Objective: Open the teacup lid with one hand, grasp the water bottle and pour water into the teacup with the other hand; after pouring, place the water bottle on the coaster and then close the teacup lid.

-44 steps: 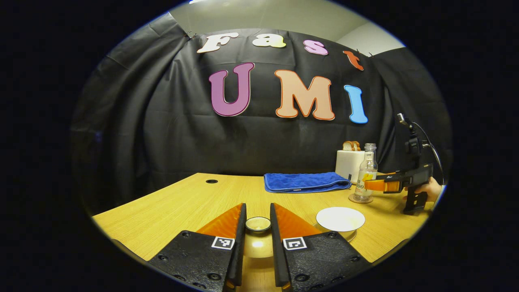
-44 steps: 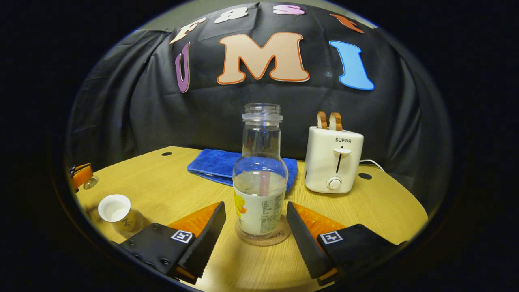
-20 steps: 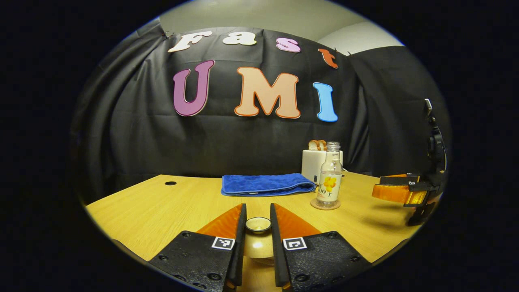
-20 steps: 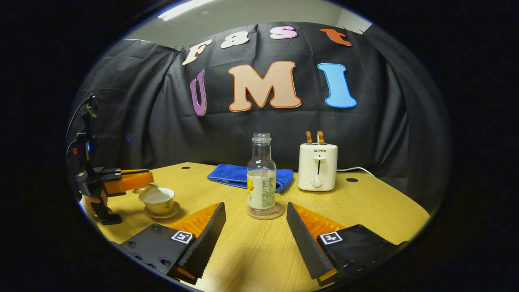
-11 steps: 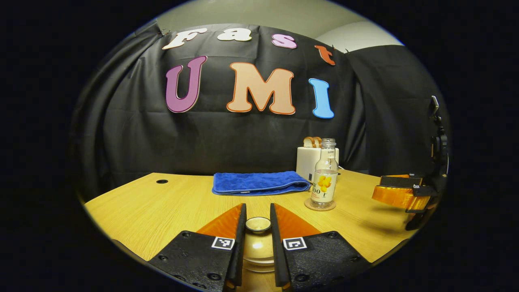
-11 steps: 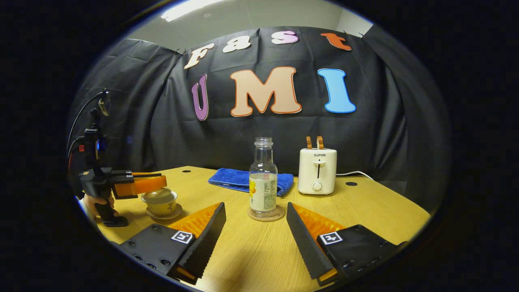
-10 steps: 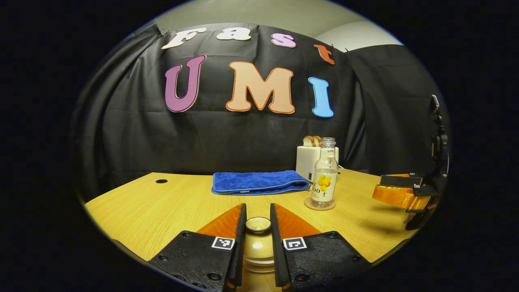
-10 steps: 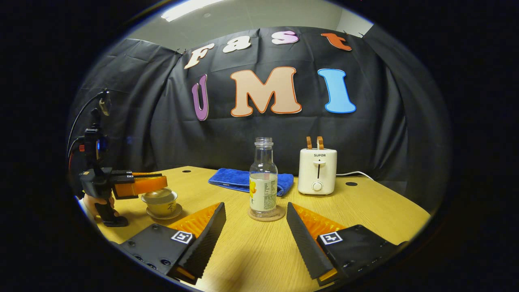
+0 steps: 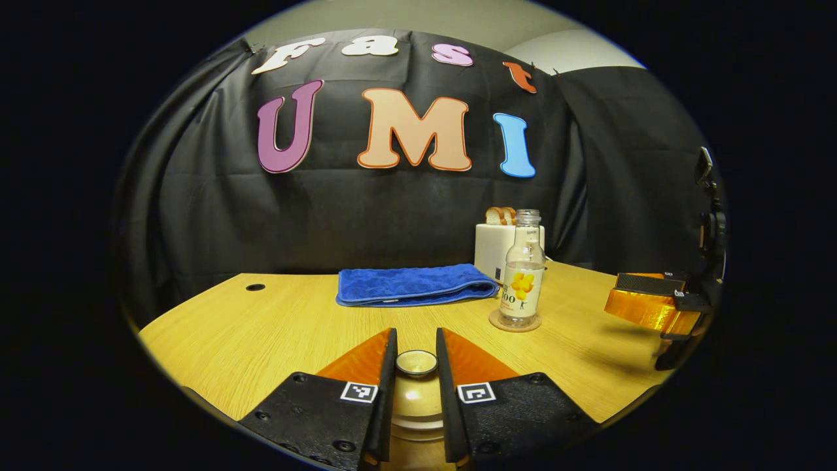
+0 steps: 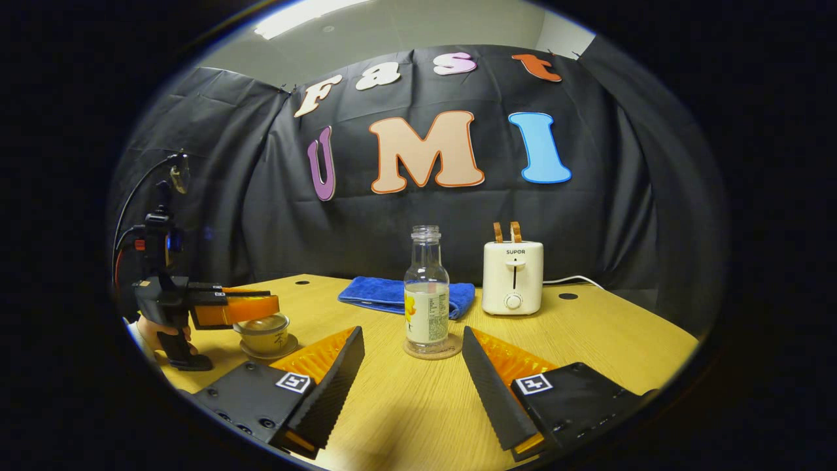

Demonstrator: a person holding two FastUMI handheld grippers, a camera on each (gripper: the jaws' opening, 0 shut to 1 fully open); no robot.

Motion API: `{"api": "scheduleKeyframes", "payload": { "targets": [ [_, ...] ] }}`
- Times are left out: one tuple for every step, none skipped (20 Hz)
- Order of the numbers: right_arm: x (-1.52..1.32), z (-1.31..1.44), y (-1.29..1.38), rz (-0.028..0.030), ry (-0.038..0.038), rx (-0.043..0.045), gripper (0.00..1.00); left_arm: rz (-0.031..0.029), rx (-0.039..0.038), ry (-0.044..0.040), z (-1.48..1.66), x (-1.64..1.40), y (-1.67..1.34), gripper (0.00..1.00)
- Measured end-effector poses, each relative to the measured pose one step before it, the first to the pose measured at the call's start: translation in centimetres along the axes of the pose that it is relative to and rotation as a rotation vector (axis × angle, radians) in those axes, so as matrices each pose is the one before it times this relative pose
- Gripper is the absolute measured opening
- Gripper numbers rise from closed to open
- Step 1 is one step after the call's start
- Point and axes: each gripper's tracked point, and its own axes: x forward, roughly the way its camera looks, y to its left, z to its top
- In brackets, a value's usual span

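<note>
The desk [image 10: 588, 340] was light wood-grain yellow. Toward its far edge lay a bright blue towel [image 9: 415, 293] beside a cream-white toaster [image 10: 512, 276] holding brown toast. The clear water bottle [image 10: 426, 294] bore a white label with a yellow flower; the teacup [image 10: 265, 337] was pale beige.

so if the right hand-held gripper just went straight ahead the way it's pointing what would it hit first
Most likely the water bottle. It stands upright on its coaster, roughly centred ahead of the open right hand-held gripper, with bare table between. The blue towel lies behind it. Depth is hard to judge.
</note>
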Motion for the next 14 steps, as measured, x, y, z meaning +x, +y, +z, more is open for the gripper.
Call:
{"api": "scheduleKeyframes", "payload": {
  "targets": [
    [-0.01, 0.063, 0.031, -0.00165, -0.00299, 0.00204, 0.94, -0.00065, 0.00082, -0.00286, -0.023, -0.098, -0.092, 0.31],
    [0.03, 0.056, 0.072, 0.00197, -0.00225, 0.00361, 0.92, 0.00098, -0.00158, -0.0039, 0.13, -0.042, 0.104, 0.33],
    [0.055, -0.035, 0.091, 0.0009, 0.00179, -0.00128, 1.0, 0.00129, -0.00282, -0.00536, 0.058, -0.131, 0.029, 0.33],
    [-0.024, 0.041, -0.056, -0.00019, -0.00003, -0.00325, 0.92, -0.00087, -0.00061, -0.00452, 0.105, 0.017, 0.0, 0.33],
    [0.001, 0.021, 0.024, 0.00085, -0.00104, -0.00342, 0.96, 0.00208, -0.00089, -0.00514, -0.063, -0.005, -0.025, 0.33],
    [0.023, -0.026, 0.078, 0.00122, -0.00094, -0.0026, 1.0, -0.00131, -0.00052, -0.00473, 0.148, -0.057, 0.022, 0.36],
    [0.013, 0.025, 0.019, -0.00057, -0.00063, -0.00037, 0.96, -0.00063, -0.00123, -0.0032, 0.024, -0.087, -0.041, 0.43],
    [-0.087, 0.053, -0.051, 0.00051, -0.00026, 0.00186, 1.0, 0.00187, -0.00227, -0.00526, 0.066, -0.233, 0.054, 0.51],
    [0.035, 0.005, -0.047, -0.00045, 0.00008, 0.00316, 1.0, -0.00016, -0.00121, -0.01409, 0.19, -0.163, -0.034, 0.59],
    [0.055, 0.009, -0.071, -0.00071, -0.00092, 0.00281, 0.92, 0.00169, -0.00407, -0.01322, 0.246, -0.213, 0.028, 0.73],
    [0.031, 0.043, -0.033, -0.00016, -0.0005, 0.00126, 0.96, 0.00167, -0.00406, -0.0122, 0.27, -0.276, 0.157, 0.8],
    [-0.004, -0.027, 0.042, -0.00062, -0.00106, -0.0006, 0.92, 0.00304, -0.00346, -0.00706, 0.166, -0.239, 0.036, 0.89],
    [-0.012, 0.061, 0.053, 0.00134, -0.00125, -0.00255, 0.96, 0.00403, -0.00067, -0.00513, 0.038, -0.26, 0.097, 0.92],
    [-0.062, -0.01, -0.029, -0.00036, -0.00128, -0.00312, 0.96, 0.00327, 0.00319, -0.0007, -0.013, -0.315, 0.139, 0.93]
  ]
}}
